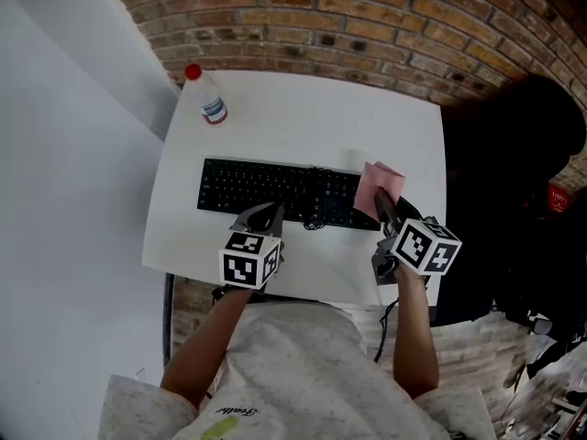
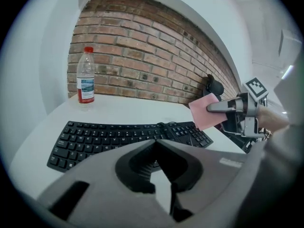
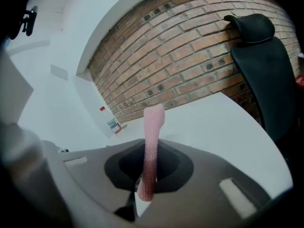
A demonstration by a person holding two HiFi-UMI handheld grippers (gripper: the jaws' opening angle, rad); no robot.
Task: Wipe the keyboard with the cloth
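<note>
While the black keyboard [image 1: 266,191] lies flat across the middle of the white worktop [image 1: 303,117], the pink cloth [image 1: 381,184] sits up over its right end. And there's the right hand-held gripper [image 1: 384,207], clenched firmly on that fabric. The right gripper view shows the cloth edge-on, a thin pink strip pinched between the two jaws, with its free end poking out past the tips. From the left gripper view it reads as a flat pink square raised above the keyboard's number-pad end. Whether it touches the keys I can't tell.

Over to the left hand-held gripper [image 1: 264,216]. It's at the keyboard's front edge, about mid-length, tips aimed at the keys. Its jaws are pressed together with nothing between them.

Behind the keyboard's left end, well apart from it, a clear bottle [image 1: 209,99] with a red cap stands upright. Farther back runs the brick wall [image 1: 367,16]. Right of the keyboard, past the worktop's edge, there's a black chair [image 1: 514,154].
</note>
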